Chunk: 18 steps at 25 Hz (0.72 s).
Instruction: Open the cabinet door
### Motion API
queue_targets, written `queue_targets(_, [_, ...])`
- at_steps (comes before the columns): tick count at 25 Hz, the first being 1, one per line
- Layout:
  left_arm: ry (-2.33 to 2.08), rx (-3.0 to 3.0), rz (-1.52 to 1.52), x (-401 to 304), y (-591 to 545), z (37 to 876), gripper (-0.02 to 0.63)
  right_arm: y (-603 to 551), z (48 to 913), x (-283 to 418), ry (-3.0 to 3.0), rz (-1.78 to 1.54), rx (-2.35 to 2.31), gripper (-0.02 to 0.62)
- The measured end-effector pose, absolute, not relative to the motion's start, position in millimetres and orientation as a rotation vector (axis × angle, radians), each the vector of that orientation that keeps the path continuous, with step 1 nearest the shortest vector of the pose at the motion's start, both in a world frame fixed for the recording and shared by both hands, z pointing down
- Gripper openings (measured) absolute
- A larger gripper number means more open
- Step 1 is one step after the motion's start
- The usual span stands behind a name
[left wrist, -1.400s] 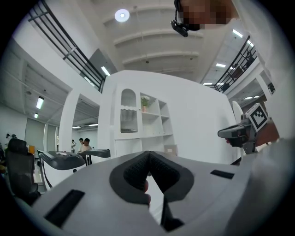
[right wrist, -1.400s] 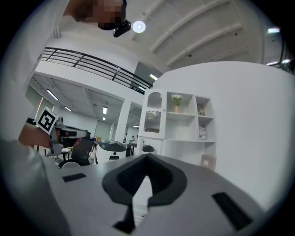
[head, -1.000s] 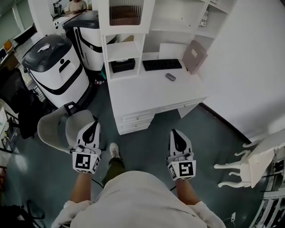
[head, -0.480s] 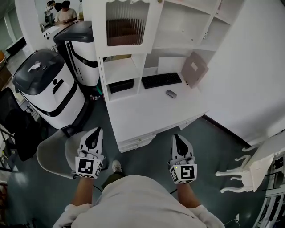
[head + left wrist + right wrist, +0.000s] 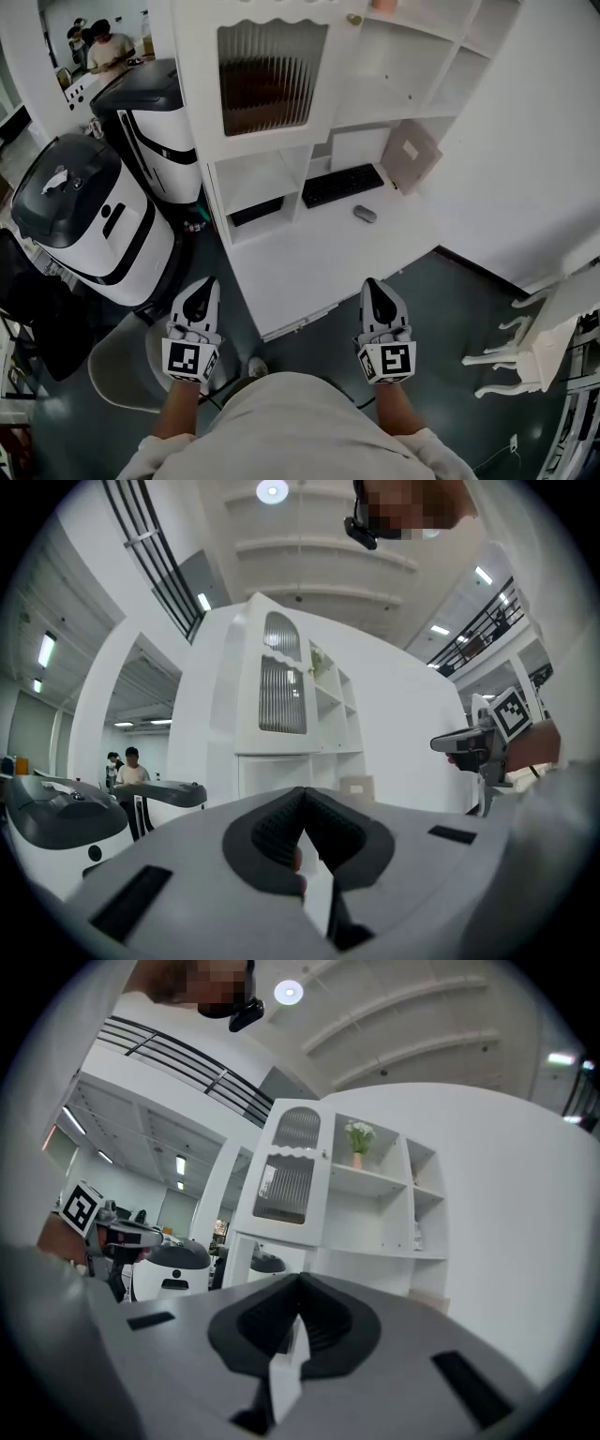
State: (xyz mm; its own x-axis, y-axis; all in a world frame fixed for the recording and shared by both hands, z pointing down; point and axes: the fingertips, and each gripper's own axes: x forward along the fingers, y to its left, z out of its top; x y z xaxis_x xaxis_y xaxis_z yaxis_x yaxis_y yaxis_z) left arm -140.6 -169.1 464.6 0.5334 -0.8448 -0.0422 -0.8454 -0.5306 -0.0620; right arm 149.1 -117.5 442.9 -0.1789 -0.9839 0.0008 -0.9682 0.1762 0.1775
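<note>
Cabinet door (image 5: 272,80) shut; its sticker (image 5: 267,1181) too small to read.

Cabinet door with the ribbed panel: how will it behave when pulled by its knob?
Cabinet door looks like a rigid framed panel, so it should swing stiffly, probably on hinges opposite the knob. The knob is small and round: a grip may slip. The ribbed insert looks like glass, so possibly fragile.

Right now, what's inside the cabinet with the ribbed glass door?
The cabinet door is shut. Through its ribbed glass only a dark brownish blur shows; what it is cannot be told.
</note>
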Motion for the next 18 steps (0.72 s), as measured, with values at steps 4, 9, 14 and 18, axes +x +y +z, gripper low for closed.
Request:
queue_targets(4, [1.47, -2.691, 0.016, -141, -194, 462, -0.002, -139, 441, 143, -2.321, -0.218, 1.941, 0.003])
queue_targets(9, [1.496, -2.672, 0.01, -134, -206, 464, -0.002, -156, 439, 154, -2.355, -0.216, 1.922, 0.003])
queue_targets(14, [1.579, -2.618, 0.013, -123, -209, 458, -0.002, -167, 434, 169, -2.438, -0.222, 1.85, 0.006])
queue_targets(18, [1.62, -2.59, 0.007, -113, -207, 454, -0.002, -172, 427, 189, -2.494, -0.185, 1.844, 0.172])
